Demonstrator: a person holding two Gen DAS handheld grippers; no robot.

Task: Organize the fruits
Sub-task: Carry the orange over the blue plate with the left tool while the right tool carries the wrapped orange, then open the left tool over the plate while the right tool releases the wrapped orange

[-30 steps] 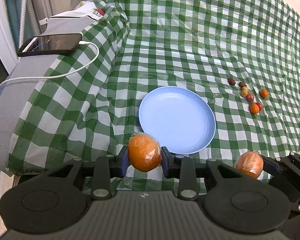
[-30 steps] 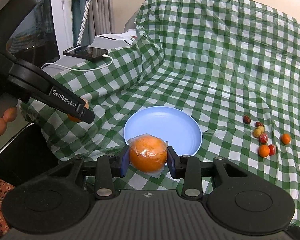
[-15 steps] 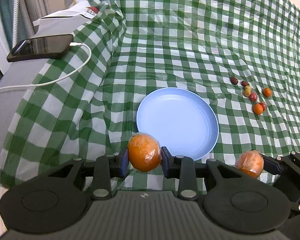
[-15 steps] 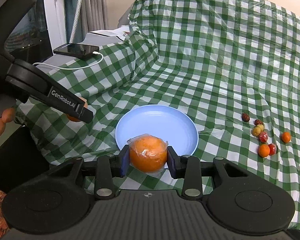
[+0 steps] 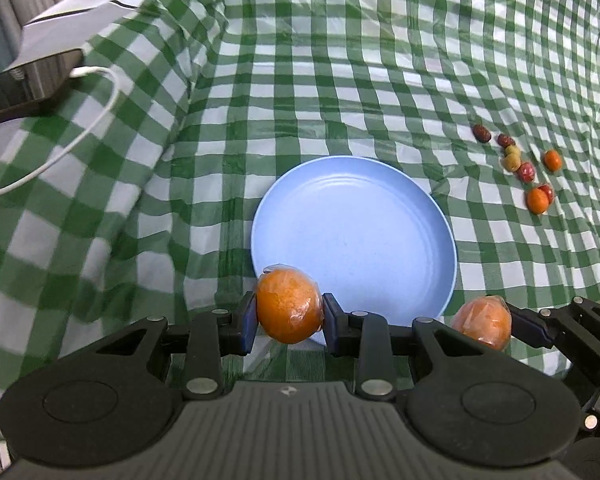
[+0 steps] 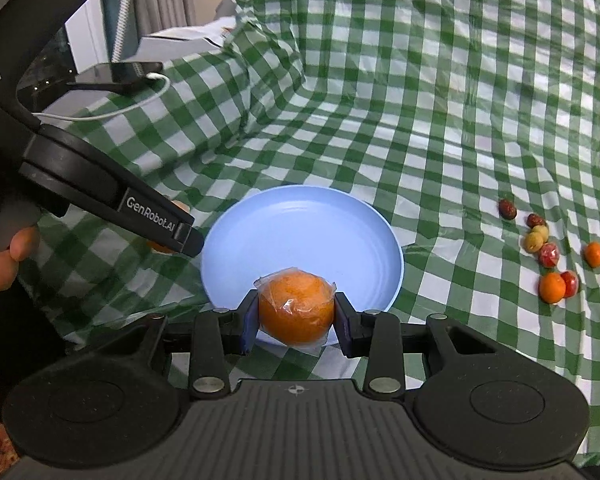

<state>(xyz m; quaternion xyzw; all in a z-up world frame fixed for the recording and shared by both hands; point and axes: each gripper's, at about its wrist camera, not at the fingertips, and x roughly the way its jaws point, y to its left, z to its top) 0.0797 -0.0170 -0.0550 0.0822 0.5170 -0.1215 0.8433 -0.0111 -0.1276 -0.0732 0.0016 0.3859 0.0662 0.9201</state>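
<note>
My left gripper (image 5: 289, 316) is shut on a plastic-wrapped orange (image 5: 288, 304) at the near left rim of the empty blue plate (image 5: 364, 224). My right gripper (image 6: 296, 316) is shut on a second wrapped orange (image 6: 296, 306) over the plate's (image 6: 300, 232) near rim. In the left wrist view the right gripper's orange (image 5: 482, 320) shows at the lower right. In the right wrist view the left gripper body (image 6: 100, 196) reaches in from the left, its orange (image 6: 160, 246) mostly hidden behind it.
A cluster of several small fruits (image 5: 528, 168) lies on the green checked cloth (image 5: 340, 60) right of the plate, also in the right wrist view (image 6: 548, 252). A phone (image 6: 116, 74) with a white cable (image 5: 80, 128) lies at the far left.
Both grippers have moved forward toward the plate with their oranges held. The plate and small fruits now appear closer.
</note>
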